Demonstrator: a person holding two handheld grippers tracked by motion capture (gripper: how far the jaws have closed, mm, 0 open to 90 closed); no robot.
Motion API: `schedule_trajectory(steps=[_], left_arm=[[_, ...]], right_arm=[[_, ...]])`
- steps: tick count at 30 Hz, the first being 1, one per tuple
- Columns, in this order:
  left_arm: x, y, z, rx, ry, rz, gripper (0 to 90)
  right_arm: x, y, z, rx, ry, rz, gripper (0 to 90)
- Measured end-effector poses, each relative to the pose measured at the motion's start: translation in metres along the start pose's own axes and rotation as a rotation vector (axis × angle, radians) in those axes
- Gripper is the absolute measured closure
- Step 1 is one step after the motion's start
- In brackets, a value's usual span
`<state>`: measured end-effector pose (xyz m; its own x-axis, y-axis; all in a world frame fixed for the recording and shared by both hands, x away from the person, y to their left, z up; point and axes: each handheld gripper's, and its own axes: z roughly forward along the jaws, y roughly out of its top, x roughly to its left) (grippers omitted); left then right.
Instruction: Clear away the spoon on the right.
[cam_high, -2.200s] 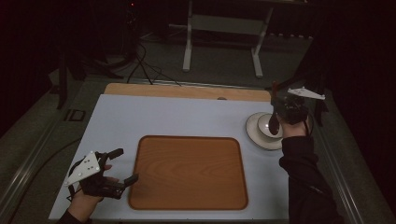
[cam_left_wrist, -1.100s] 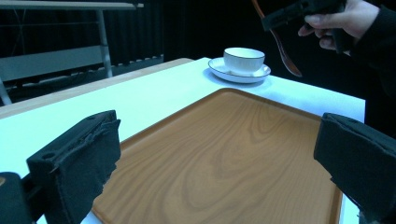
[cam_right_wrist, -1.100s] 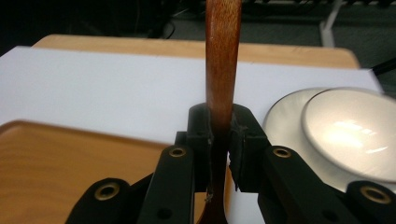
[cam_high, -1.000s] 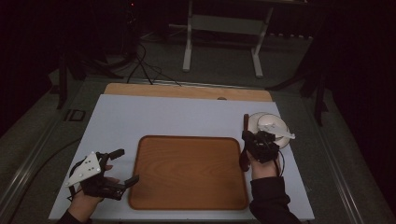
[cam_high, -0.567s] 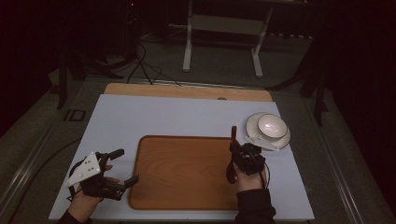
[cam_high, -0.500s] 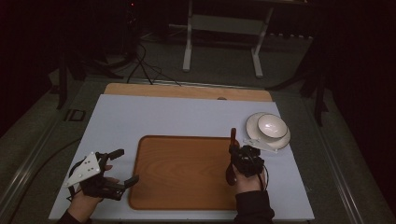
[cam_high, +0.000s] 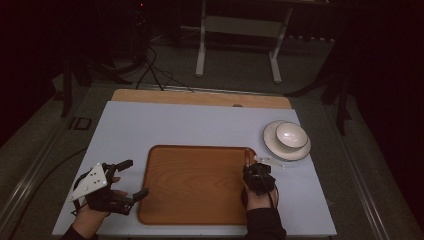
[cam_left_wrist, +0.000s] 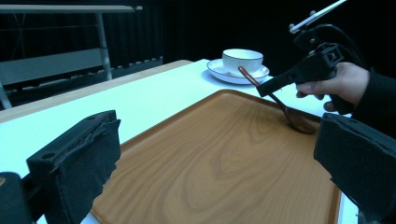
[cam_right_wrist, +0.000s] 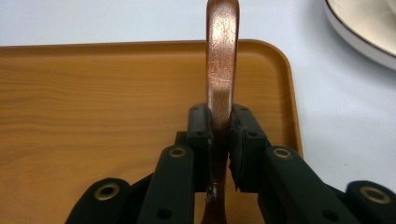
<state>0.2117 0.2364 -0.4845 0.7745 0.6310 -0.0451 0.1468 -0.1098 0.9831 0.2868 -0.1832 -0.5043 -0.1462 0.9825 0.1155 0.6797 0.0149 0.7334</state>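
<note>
The right gripper (cam_high: 248, 161), clamped on the spoon (cam_left_wrist: 280, 105), has carried it from the bowl (cam_high: 291, 134) down to the tray (cam_high: 195, 185). Its bowl end touches the tray; release likely follows. The left gripper (cam_high: 134, 178) rests open, empty.

a: where does the high view sit?
b: above the near edge, looking forward and down over the whole bench (cam_high: 200, 125).
a: and the other two?
b: the left gripper view looks low across the tray (cam_left_wrist: 224, 158) from its left side; the right gripper view looks close down on the tray's far right corner. all three share that tray.
</note>
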Motion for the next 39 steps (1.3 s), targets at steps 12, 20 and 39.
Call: schedule_trajectory(steps=[12, 20, 39], left_arm=[[0.0, 0.0, 0.0, 0.003, -0.003, 0.002, 1.6], [0.0, 0.0, 0.001, 0.003, -0.005, 0.006, 1.6], [-0.001, 0.0, 0.001, 0.005, -0.006, 0.008, 1.6]], right_arm=[[-0.009, -0.003, 0.028, 0.07, -0.004, 0.096, 79.2], [-0.01, -0.002, 0.036, 0.096, 0.002, 0.11, 78.4], [-0.016, 0.022, 0.011, 0.061, 0.056, 0.029, 64.0]])
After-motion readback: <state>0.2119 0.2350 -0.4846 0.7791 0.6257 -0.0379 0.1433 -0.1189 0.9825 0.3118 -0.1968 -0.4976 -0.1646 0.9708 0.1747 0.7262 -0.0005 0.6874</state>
